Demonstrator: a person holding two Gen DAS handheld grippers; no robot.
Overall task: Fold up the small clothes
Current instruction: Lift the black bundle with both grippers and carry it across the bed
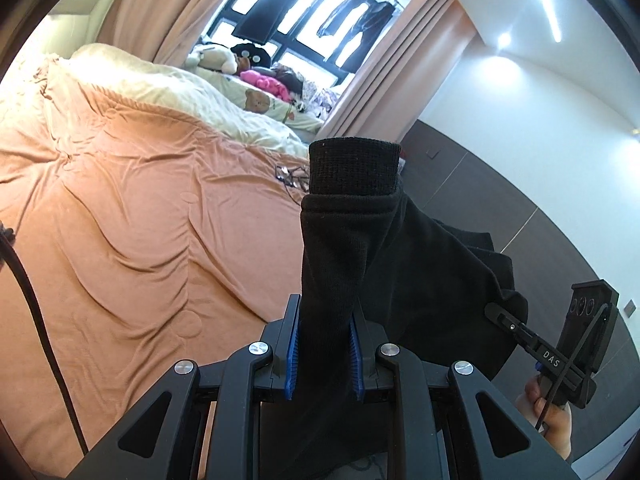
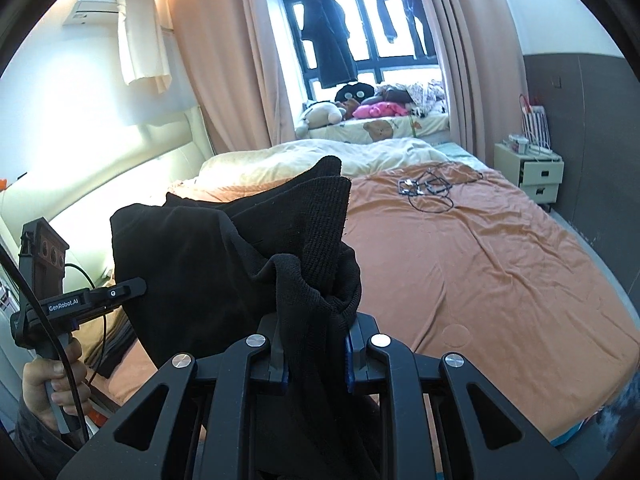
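Holding a black garment (image 1: 360,240) in the air above the orange bed (image 1: 140,220), the left gripper (image 1: 324,344) and right gripper (image 2: 316,356) are each clamping narrowly on a bunch of its cloth; no fold is showing, so laying it flat and folding are looking still ahead.

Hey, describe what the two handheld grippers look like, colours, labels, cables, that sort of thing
Both are black plastic frames with silver round bolts and blue ribbed pads on the fingers. The left gripper carries white "GenRobot.AI" lettering on its side; the right gripper shows "DAS". Each has a black camera block on top, a grey pistol handle and a thin black cable looping down past the hand.
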